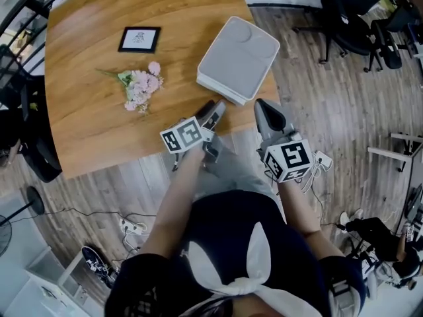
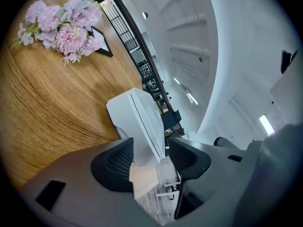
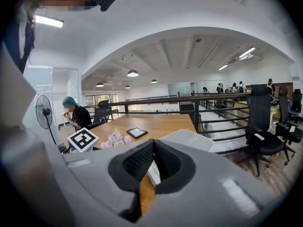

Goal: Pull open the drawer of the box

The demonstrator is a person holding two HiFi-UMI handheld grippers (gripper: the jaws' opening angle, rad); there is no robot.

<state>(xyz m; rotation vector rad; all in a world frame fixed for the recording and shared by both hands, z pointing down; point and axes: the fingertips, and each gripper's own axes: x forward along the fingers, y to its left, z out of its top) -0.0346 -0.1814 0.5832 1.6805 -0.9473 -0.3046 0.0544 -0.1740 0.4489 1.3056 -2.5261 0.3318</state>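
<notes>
The white flat box (image 1: 238, 56) lies at the wooden table's (image 1: 86, 124) near right corner; its drawer side faces me and looks shut. My left gripper (image 1: 216, 107) is open just short of the box's near corner, touching nothing. In the left gripper view the box (image 2: 140, 119) shows through the gap of the left gripper (image 2: 150, 157). My right gripper (image 1: 263, 104) hovers off the table's edge to the right of the box, and its jaws meet with nothing between them. The right gripper view has the box (image 3: 189, 138) just beyond the right gripper (image 3: 153, 144).
A bunch of pink flowers (image 1: 142, 84) and a small black picture frame (image 1: 139, 39) lie on the table left of the box. Office chairs (image 1: 357, 18) stand on the wooden floor to the right. A seated person (image 3: 78, 116) is at the table's far end.
</notes>
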